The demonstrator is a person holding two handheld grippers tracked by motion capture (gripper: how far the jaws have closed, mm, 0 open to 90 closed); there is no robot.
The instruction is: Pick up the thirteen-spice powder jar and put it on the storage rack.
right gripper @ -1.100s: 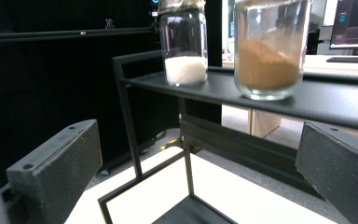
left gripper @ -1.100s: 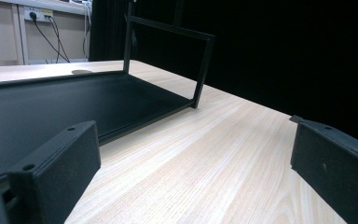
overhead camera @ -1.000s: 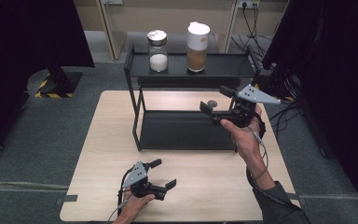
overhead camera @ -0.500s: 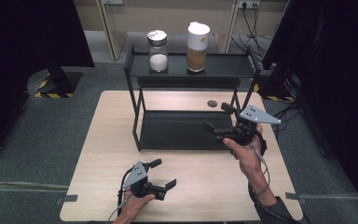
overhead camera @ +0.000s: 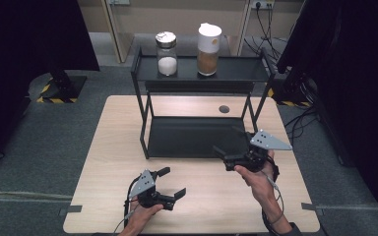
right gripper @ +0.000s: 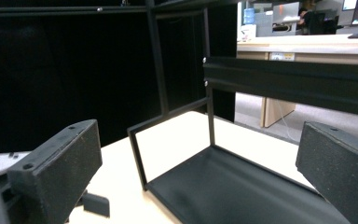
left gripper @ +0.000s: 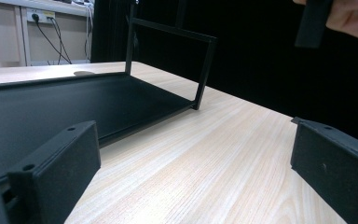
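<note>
The right gripper (overhead camera: 229,142) hangs at the front right corner of the black rack (overhead camera: 199,137), its jaws spread wide with nothing between them, pointing left across the rack's lower tray. In the right gripper view that tray lies just ahead and below the jaws, with a front post of the rack standing between them farther off. The left gripper (overhead camera: 172,183) sits low over the table (overhead camera: 113,147) near its front edge, well apart from the rack, jaws likewise wide apart and empty. On the rack's top shelf stand two jars: one with white contents (overhead camera: 167,53) on the left, one with brown contents (overhead camera: 209,43) beside it, both far from either gripper.
</note>
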